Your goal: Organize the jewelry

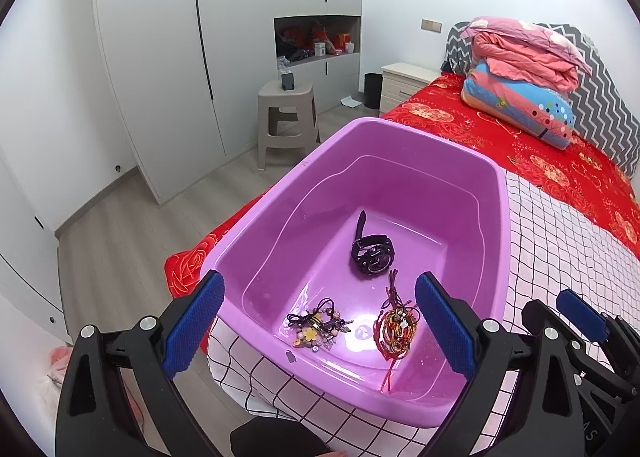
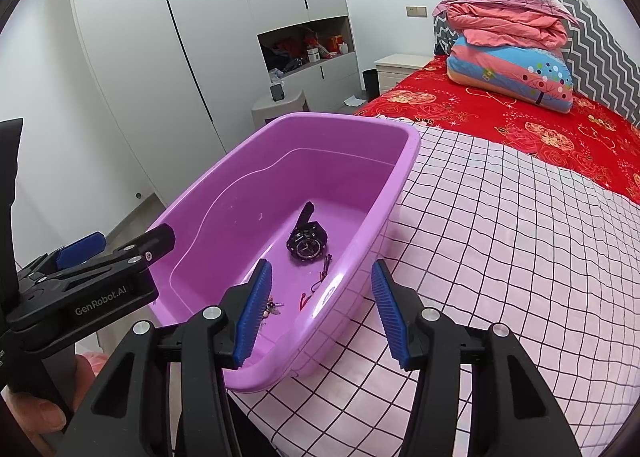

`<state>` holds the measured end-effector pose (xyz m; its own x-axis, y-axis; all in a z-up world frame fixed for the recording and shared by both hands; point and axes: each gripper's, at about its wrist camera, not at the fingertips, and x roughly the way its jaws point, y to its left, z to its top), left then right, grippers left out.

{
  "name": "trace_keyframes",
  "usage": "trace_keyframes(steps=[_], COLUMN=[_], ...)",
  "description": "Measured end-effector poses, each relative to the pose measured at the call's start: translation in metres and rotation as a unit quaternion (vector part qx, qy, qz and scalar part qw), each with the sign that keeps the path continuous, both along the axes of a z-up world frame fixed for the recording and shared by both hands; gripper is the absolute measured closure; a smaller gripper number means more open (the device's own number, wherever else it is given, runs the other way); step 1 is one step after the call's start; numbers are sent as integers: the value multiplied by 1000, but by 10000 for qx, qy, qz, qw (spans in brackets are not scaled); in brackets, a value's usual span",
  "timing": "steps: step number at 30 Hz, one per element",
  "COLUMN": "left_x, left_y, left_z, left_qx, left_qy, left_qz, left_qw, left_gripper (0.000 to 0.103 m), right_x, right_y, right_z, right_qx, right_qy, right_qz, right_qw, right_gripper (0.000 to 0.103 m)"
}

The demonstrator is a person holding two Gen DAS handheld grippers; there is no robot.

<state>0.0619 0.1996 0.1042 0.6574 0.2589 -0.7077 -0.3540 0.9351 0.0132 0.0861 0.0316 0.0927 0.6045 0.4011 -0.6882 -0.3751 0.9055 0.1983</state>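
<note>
While the black watch (image 1: 372,255) lies on the floor of the purple tub (image 1: 280,193), ahead of both jaws, its strap points toward the far wall. Nearer the left gripper (image 1: 320,327) lie a beaded bracelet cluster (image 1: 318,327) and red-gold cord bracelets (image 1: 396,327). Both jaws stand apart, empty; the right gripper (image 2: 320,315) straddles the tub's near rim above the checked blanket (image 2: 500,249).

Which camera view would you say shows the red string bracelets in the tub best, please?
The left wrist view: the red string bracelets lie in full sight on the purple tub floor. In the right wrist view the tub's near wall and the right claw hide nearly all of them.
</note>
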Motion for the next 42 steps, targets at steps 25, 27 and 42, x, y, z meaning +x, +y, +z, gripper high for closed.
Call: trace_keyframes(steps=[25, 27, 42], left_x=[-1, -1, 0], left_y=[2, 2, -1], left_z=[-2, -2, -4], left_qx=[-36, -40, -117], left_qy=[37, 39, 64], left_qz=[57, 56, 56], left_qw=[10000, 10000, 9999], left_gripper=[9, 9, 9], right_x=[-1, -1, -1], right_y=[0, 0, 1], right_z=[2, 2, 1], right_qx=[-58, -56, -53], right_qy=[15, 14, 23], right_qz=[-15, -16, -13], right_qw=[10000, 10000, 10000], right_gripper=[53, 53, 53])
